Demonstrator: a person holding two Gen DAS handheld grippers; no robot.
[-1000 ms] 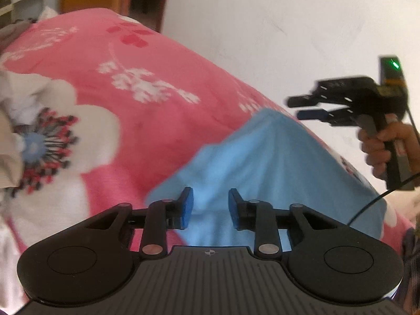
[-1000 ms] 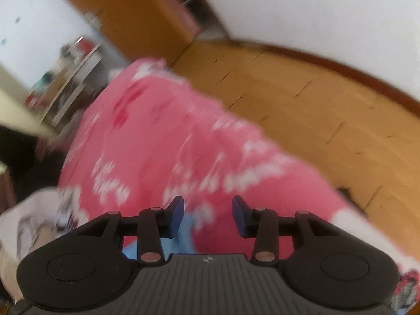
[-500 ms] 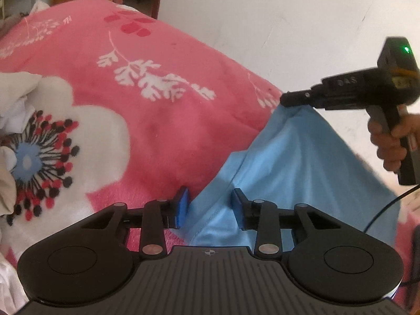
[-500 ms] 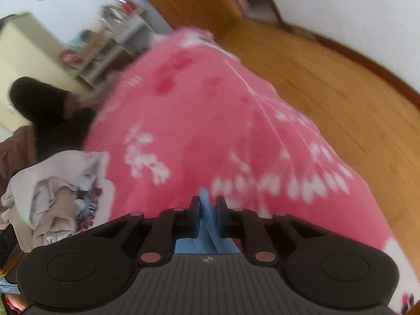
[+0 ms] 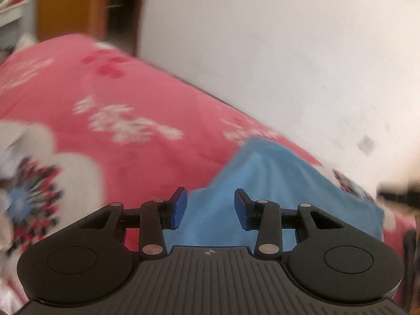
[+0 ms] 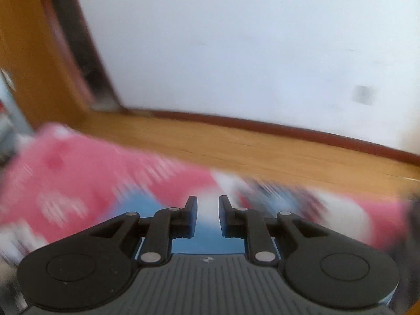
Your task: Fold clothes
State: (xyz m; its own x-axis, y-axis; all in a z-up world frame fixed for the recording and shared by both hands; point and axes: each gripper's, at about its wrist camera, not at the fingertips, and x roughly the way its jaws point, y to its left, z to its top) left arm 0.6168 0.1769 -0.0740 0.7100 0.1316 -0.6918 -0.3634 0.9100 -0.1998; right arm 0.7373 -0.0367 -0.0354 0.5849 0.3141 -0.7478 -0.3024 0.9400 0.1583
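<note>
Right gripper (image 6: 208, 216) just off the blue garment (image 5: 275, 183), jaws reopening slightly, apparently empty through blur. Left gripper (image 5: 209, 208) widening, gripping nothing. Garment dropped back on pink blanket (image 5: 118, 92); fold unfinished.

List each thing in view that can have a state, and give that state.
Blue garment: rumpled, humped, lying on the blanket.
Blanket: spread out under it.
Left gripper: open, jaws just been opening, nothing pinched.
Right gripper: open, jaws just been opening, nothing pinched.
</note>
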